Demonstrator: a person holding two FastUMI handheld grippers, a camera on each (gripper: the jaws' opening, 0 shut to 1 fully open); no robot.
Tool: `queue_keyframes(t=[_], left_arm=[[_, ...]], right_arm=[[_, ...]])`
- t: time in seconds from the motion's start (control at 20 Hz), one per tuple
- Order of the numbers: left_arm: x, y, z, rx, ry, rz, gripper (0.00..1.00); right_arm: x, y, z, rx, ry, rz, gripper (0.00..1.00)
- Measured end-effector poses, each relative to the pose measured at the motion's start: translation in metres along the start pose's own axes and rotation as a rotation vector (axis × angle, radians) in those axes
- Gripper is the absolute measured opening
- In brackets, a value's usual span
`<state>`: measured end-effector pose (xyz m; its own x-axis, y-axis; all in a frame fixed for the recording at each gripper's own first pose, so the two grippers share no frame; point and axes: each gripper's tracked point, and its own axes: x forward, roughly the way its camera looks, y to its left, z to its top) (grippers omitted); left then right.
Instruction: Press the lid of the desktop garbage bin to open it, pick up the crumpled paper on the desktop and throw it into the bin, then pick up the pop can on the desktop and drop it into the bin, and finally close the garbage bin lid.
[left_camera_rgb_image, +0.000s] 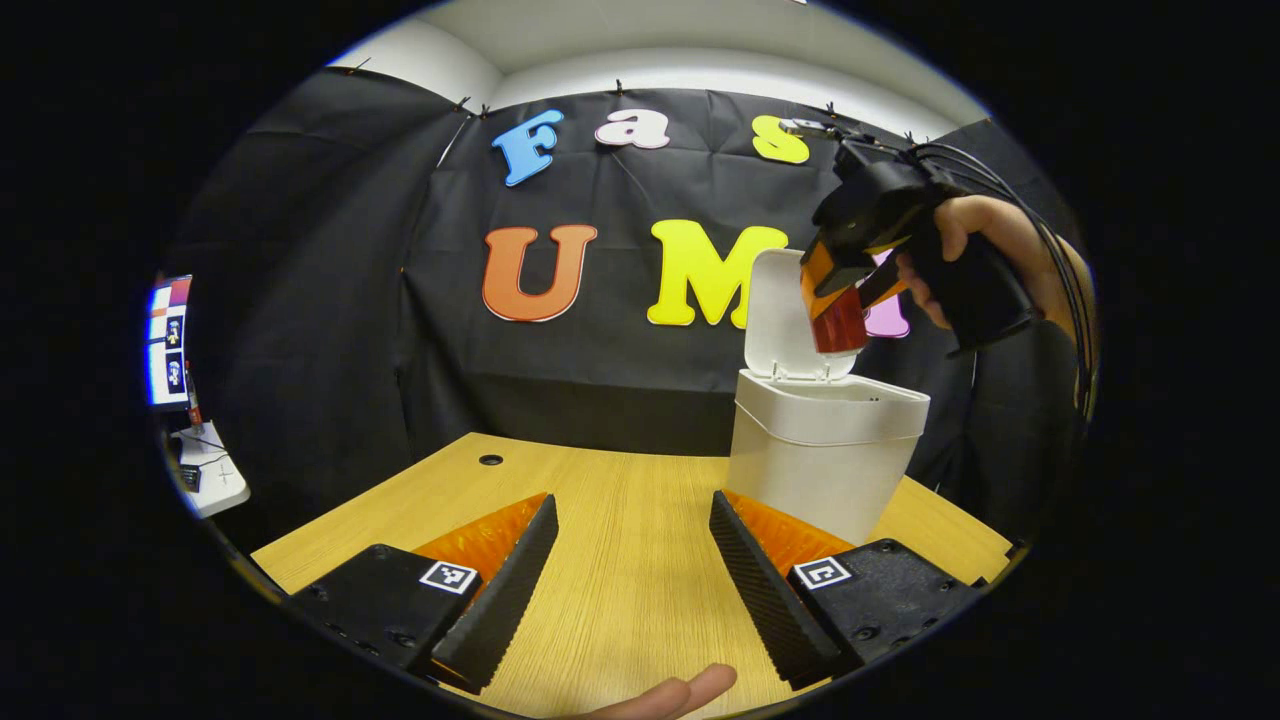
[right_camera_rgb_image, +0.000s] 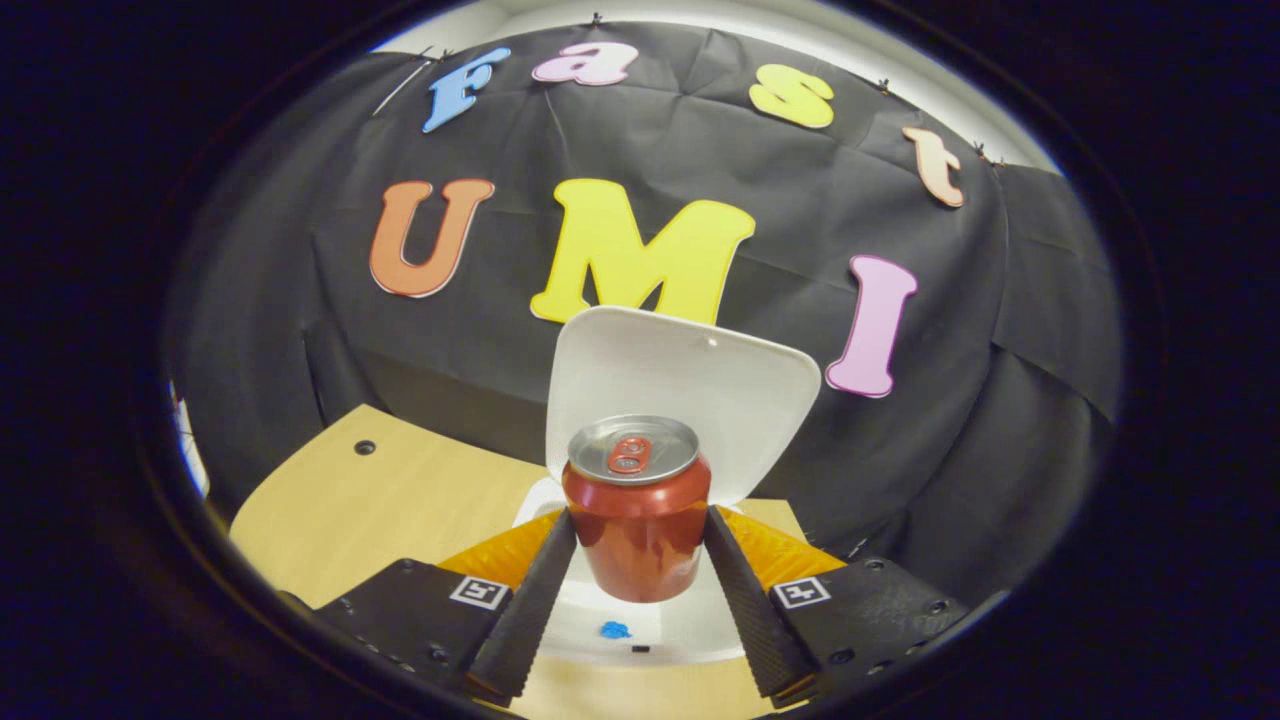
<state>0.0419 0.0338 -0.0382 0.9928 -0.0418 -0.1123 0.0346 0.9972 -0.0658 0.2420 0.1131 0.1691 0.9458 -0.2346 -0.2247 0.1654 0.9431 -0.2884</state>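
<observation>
Right gripper (right_camera_rgb_image: 640, 560): closed on the pop can (right_camera_rgb_image: 637, 510), one finger pressed against each side of the can's body; in the left gripper view this gripper (left_camera_rgb_image: 838, 322) is seen in a hand (left_camera_rgb_image: 985, 255), raised above the bin.
Pop can: upright between the right gripper's fingers, its silver top and pull tab facing up; it hangs over the open mouth of the bin (right_camera_rgb_image: 660, 620), clear of the rim, with the raised lid (right_camera_rgb_image: 680, 385) just behind it.
Bin: white, standing on the wooden table (left_camera_rgb_image: 620, 560) toward its far right part; in the left gripper view its body (left_camera_rgb_image: 820, 460) sits just beyond the left gripper's right-hand finger.
Lid: swung up and standing nearly upright at the back of the bin (left_camera_rgb_image: 785, 315).
Inside the bin: a small blue scrap (right_camera_rgb_image: 614, 630) lies at the bottom below the can; what it is cannot be told.
Left gripper (left_camera_rgb_image: 634, 560): wide open, nothing between its fingers, low over bare table, to the left of the bin.
Other: a fingertip (left_camera_rgb_image: 690, 692) shows at the bottom edge of the left gripper view; a cable hole (left_camera_rgb_image: 490, 460) lies in the table near its far edge.
</observation>
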Motion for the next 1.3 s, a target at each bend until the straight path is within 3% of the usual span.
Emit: queue_keyframes(t=[0.25,0.5,0.65,1.3], left_arm=[[-0.001,-0.007,-0.005,0.007,0.012,-0.016,0.99],[0.008,-0.004,-0.001,0.021,-0.001,-0.008,0.99],[0.008,-0.001,-0.003,0.019,0.005,-0.005,0.98],[0.012,-0.001,-0.009,0.015,0.027,-0.007,0.99]], right_arm=[[0.047,0.007,-0.020,0.117,0.115,0.007,0.81],[0.057,0.002,-0.036,0.256,0.197,0.022,0.81],[0.060,-0.011,-0.035,0.273,0.195,-0.008,0.80],[0.054,-0.031,-0.027,0.286,0.159,-0.001,0.82]])
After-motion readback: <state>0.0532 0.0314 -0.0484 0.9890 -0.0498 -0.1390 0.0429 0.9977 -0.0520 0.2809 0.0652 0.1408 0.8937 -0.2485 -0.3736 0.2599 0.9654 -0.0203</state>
